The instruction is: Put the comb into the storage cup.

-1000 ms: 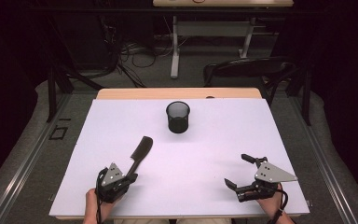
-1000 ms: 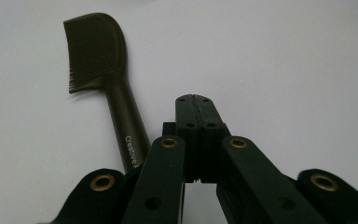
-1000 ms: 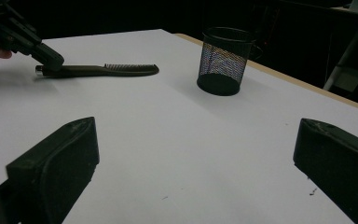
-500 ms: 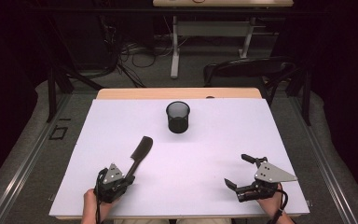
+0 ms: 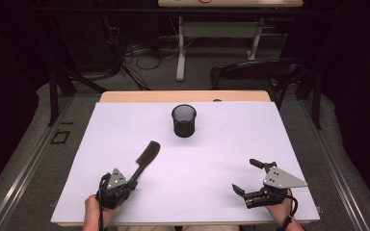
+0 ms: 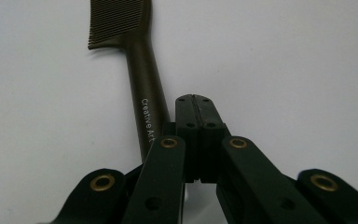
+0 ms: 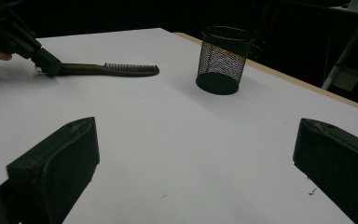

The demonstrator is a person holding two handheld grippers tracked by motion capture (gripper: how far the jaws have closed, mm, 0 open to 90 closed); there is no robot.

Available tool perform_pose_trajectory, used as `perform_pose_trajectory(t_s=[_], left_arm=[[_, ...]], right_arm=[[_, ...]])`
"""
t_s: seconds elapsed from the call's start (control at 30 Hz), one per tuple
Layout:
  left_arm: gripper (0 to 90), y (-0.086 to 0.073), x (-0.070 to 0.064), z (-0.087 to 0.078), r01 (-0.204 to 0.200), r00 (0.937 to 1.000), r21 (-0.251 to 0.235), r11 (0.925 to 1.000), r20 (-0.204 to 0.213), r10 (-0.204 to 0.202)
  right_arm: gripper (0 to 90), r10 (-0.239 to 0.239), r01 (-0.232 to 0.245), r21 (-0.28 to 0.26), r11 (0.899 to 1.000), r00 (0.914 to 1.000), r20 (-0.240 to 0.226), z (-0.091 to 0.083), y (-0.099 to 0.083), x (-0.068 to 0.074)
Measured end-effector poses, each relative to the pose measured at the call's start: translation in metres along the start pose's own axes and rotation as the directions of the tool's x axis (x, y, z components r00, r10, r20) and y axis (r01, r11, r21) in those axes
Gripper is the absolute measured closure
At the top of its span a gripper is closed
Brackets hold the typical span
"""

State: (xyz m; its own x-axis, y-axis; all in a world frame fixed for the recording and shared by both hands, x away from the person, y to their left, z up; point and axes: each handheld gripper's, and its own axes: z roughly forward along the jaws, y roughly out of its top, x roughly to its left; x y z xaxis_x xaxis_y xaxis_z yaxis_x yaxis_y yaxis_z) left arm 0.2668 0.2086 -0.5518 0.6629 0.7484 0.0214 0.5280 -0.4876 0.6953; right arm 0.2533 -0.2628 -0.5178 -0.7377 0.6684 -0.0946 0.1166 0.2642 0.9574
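Two grippers rest on a white table. A dark comb lies at front left, its long axis running away from the left gripper, whose jaws are pressed together beside the handle, apparently gripping nothing. Well apart, the right gripper gapes empty; a mesh cup stands beyond.

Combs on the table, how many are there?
1. A single dark comb lies on the white table near its left front, teeth end pointing toward the mesh cup, handle end at the left gripper, whose jaws are closed beside it.
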Motion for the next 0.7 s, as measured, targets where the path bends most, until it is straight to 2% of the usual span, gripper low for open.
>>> perform_pose_trajectory(t_s=[0.7], left_arm=[[90.0, 0.0011, 0.0081, 0.0021, 0.003, 0.9978, 0.023, 0.9997, -0.066, -0.001]], right_arm=[[0.1, 0.0, 0.0, 0.006, 1.0, 1.0, 0.002, 0.0009, -0.0002, 0.0]])
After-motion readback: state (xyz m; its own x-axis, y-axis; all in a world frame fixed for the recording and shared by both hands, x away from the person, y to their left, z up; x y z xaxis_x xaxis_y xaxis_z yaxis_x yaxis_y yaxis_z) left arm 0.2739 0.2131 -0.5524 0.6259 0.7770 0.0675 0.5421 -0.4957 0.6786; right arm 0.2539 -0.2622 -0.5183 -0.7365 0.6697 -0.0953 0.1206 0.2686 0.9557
